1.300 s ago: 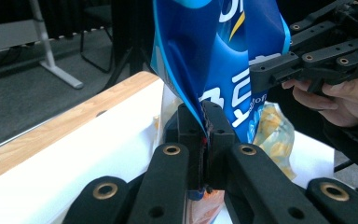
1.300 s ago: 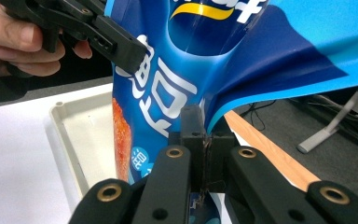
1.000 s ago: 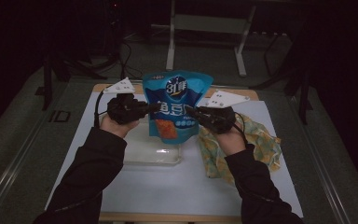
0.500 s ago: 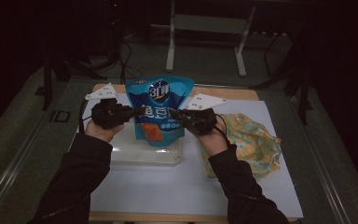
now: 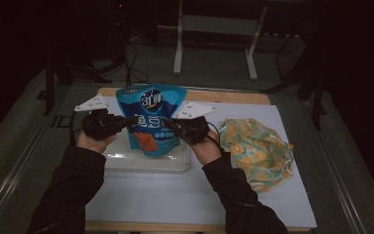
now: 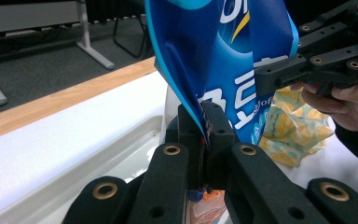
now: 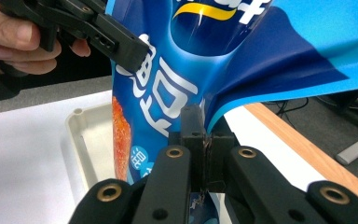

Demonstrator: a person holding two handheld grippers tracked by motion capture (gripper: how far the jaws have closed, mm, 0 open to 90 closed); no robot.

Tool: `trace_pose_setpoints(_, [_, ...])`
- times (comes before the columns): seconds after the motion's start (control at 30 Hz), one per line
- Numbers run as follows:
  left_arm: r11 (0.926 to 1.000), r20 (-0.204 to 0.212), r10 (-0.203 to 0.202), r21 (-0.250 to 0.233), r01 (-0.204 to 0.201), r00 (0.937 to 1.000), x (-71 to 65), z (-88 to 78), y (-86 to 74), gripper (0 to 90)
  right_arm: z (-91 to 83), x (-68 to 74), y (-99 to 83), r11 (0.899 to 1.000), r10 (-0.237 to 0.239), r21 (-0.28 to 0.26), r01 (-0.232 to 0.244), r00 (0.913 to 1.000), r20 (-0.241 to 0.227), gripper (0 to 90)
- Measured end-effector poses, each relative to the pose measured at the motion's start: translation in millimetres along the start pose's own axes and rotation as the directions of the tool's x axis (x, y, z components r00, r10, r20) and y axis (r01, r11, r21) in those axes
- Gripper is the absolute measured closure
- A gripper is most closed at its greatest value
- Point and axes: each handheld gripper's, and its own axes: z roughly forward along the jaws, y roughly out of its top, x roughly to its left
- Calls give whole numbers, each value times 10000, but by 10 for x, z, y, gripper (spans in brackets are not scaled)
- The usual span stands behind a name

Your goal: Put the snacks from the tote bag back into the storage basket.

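Left gripper (image 5: 126,122): fingers (image 6: 216,135) pinched tight on the left side edge of the blue snack bag (image 5: 151,119), the foil creased right between the pads.
Right gripper (image 5: 168,124): fingers (image 7: 191,135) clamped just as tight on the bag's opposite side edge, with the foil folding out from the pinch.
Bag: hanging upright between the two sets of fingers, top edge above them, bottom edge below them and over the clear tray (image 5: 126,161); whether it touches the tray cannot be told.
Bag seen along the left fingers: the panel bows away from the pinch and the other gripper bites the far edge.
Tray: directly under both sets of fingers, its rim showing to the left of the right fingers (image 7: 81,135) in the right gripper view.
Yellow patterned cloth (image 5: 258,146): crumpled on the white sheet (image 5: 175,195), out beyond the right fingers, apart from the tray.
Counter (image 5: 233,97): wooden far edge runs behind the bag, past both sets of fingers.
Open room: bare white sheet lies on the near side of the tray, between the person's sleeves; more bare sheet sits outside the left fingers.
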Motion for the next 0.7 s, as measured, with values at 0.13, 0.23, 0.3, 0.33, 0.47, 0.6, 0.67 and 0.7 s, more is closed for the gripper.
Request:
trace_pose_setpoints(0.13, [9999, -66, -139, -10, 138, 9999, 68, -17, -73, 890, 101, 29, -36, 10000, 52, 23, -52, 10000, -18, 894])
trace_pose_setpoints(0.23, [9998, -141, -199, 1, 199, 9997, 111, -24, -129, 890, 171, 51, -68, 10000, 55, -9, -55, 10000, -18, 894])
trace_pose_setpoints(0.3, [9998, -208, -208, 1, 208, 9996, 134, -17, -176, 889, 220, 53, -97, 10000, 92, 8, -92, 9999, -66, 894])
trace_pose_setpoints(0.33, [9998, -250, -192, 8, 192, 9995, 148, -12, -201, 890, 244, 59, -110, 9999, 148, 33, -148, 9999, -57, 894])
trace_pose_setpoints(0.47, [9992, -325, -392, -16, 392, 9987, 210, 17, -308, 888, 333, 82, -191, 10000, 72, 63, -73, 10000, 13, 894])
trace_pose_setpoints(0.6, [9991, -324, -419, -92, 416, 9986, 263, 39, -404, 888, 405, 88, -261, 9998, 196, 81, -196, 9998, 0, 894])
trace_pose_setpoints(0.67, [9988, -294, -475, -168, 470, 9984, 292, 39, -444, 888, 444, 104, -292, 9997, 222, 100, -222, 9998, 27, 894])
trace_pose_setpoints(0.7, [9988, -306, -444, -212, 438, 9985, 299, 41, -461, 887, 460, 106, -305, 9997, 233, 68, -233, 9997, 20, 893])
